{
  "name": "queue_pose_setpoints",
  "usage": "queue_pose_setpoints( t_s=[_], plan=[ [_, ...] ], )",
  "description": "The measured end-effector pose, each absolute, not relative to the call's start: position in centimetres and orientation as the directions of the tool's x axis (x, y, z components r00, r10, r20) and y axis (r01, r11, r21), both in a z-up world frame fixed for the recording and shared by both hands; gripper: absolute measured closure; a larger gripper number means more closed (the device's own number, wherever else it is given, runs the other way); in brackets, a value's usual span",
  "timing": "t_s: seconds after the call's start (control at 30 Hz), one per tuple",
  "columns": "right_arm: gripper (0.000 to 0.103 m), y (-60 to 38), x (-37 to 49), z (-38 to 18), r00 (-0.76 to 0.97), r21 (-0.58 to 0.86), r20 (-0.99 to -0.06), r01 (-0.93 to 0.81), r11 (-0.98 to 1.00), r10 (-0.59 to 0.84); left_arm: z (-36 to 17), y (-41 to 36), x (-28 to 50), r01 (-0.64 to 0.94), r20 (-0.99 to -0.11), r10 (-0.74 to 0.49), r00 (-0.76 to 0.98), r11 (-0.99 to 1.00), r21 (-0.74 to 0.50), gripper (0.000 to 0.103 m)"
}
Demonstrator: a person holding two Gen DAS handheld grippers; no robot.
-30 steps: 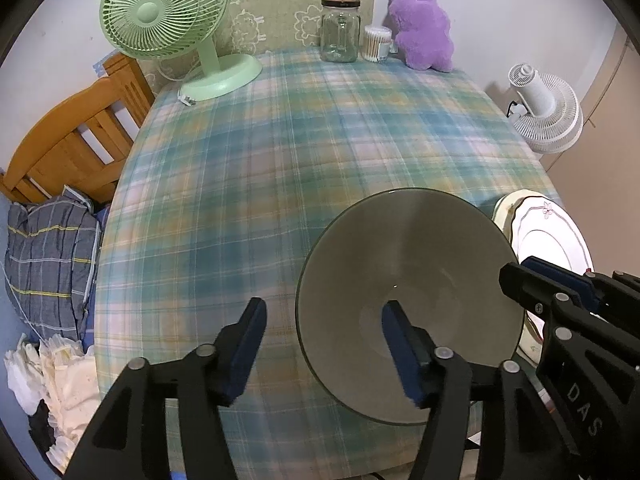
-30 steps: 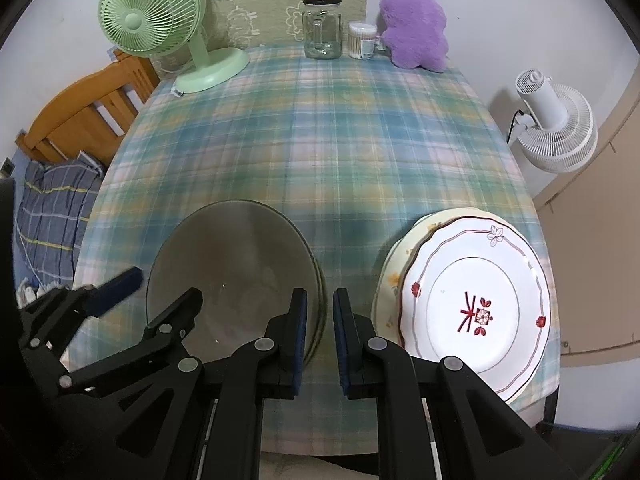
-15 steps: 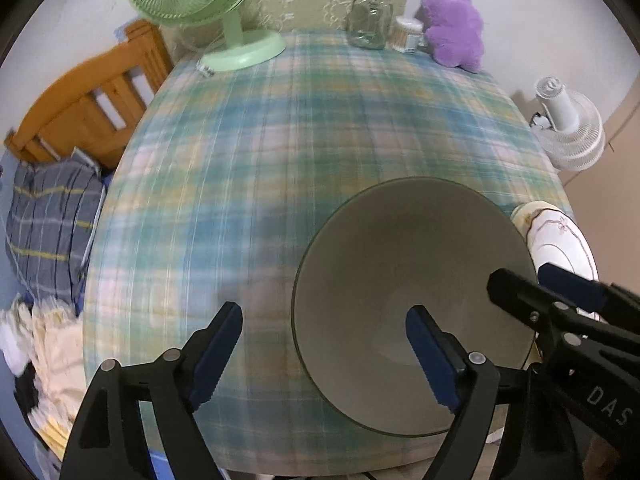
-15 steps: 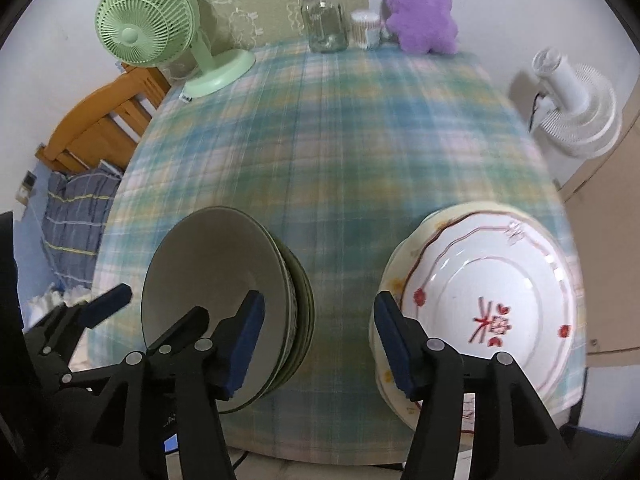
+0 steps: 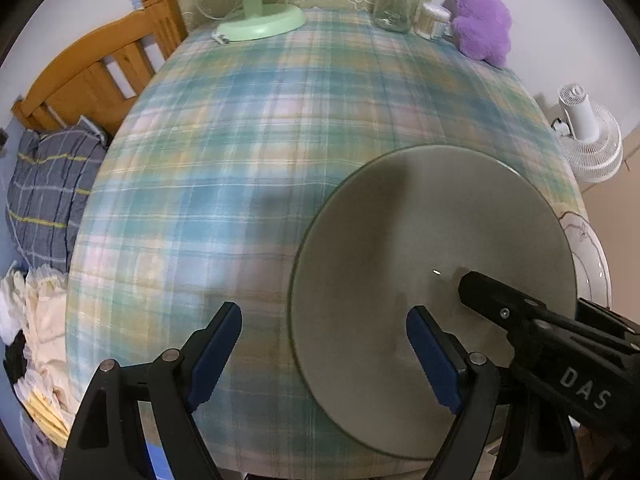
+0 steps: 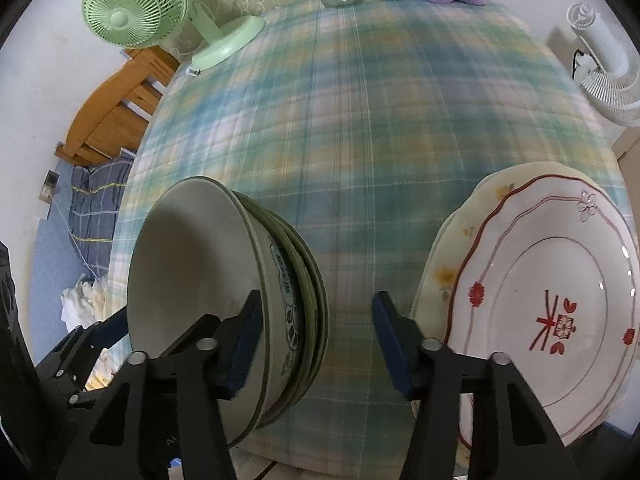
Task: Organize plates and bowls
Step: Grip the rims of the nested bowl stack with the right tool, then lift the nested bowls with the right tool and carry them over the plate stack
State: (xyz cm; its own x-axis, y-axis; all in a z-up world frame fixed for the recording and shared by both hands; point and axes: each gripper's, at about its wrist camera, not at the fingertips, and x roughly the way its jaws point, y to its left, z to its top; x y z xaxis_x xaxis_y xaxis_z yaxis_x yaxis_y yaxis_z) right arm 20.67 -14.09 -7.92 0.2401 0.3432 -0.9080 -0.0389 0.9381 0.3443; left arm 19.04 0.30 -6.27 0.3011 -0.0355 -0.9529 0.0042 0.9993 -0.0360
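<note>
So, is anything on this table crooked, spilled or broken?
Nothing looks spilled or broken. The grey-green bowls are nested in one stack near the table's front edge, and the red-patterned plate lies on a yellow-flowered plate beside them. Both stacks look even. The left tool and right tool are open and hold nothing.

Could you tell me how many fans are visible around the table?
2. The green fan stands on the table's far left corner; the white fan stands beyond the table's right edge, off it. Others outside these views cannot be excluded.
</note>
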Motion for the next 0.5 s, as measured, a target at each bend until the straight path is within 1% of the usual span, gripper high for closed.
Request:
queue_pose_setpoints(
  t_s=[0.07,0.17,0.27,0.33,0.37,0.47,0.5],
  plan=[
    [0.057,-13.8,20.9,-8.4,0.225,0.337,-0.915,-0.030,0.941,0.335,-6.5,0.4,19.2,0.021,-0.948,-0.055,0.314,0.998,-0.052,0.017],
    [0.058,-13.5,20.9,-8.4,0.230,0.324,-0.918,-0.031,0.946,0.322,-6.8,0.7,19.6,0.049,-0.943,-0.108,0.315,0.994,-0.098,0.020],
    [0.058,-13.4,21.0,-8.5,0.230,0.324,-0.919,-0.017,0.946,0.319,-7.2,1.1,19.9,0.071,-0.937,-0.173,0.303,0.985,-0.159,0.027],
    [0.058,-13.2,21.2,-8.7,0.232,0.324,-0.920,-0.008,0.946,0.316,-7.4,1.2,20.1,0.091,-0.931,-0.218,0.291,0.976,-0.199,0.036],
    [0.058,-13.1,21.2,-8.7,0.232,0.321,-0.921,-0.005,0.947,0.314,-7.5,1.2,20.2,0.100,-0.929,-0.230,0.291,0.973,-0.210,0.036],
    [0.059,-12.7,21.2,-8.6,0.234,0.309,-0.925,0.006,0.951,0.299,-7.3,1.1,20.2,0.133,-0.921,-0.260,0.291,0.964,-0.231,0.044],
    [0.061,-12.6,21.2,-8.7,0.234,0.307,-0.926,0.008,0.952,0.296,-7.3,0.9,20.2,0.152,-0.917,-0.279,0.287,0.958,-0.244,0.050]
  ],
)
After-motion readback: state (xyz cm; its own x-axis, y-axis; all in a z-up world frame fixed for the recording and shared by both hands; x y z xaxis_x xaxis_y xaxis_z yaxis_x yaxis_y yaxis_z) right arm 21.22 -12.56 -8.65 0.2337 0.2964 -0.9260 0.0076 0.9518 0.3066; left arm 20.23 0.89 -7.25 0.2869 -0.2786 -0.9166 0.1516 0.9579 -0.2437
